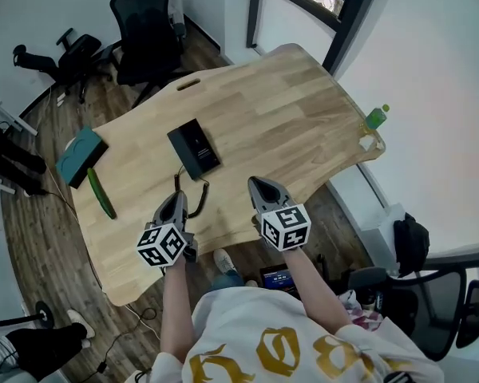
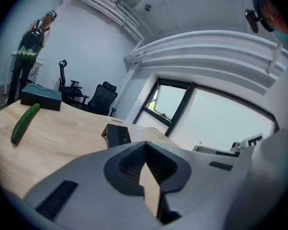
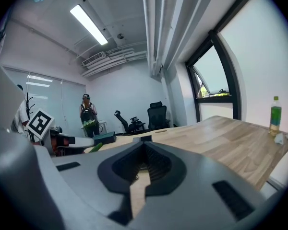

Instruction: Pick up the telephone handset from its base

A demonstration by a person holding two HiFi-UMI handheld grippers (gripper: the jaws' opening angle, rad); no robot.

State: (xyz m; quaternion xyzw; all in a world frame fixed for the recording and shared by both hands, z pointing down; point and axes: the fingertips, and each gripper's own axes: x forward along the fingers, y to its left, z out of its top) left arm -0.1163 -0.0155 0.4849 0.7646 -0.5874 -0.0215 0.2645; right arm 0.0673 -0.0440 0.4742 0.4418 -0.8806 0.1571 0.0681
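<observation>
Though closed, left tongs and right tongs point forward, side by side.

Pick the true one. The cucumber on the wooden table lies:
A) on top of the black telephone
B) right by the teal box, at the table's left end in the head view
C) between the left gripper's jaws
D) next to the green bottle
B: in the head view the cucumber lies right by the teal box, apart from the telephone and far from the green bottle.
</observation>
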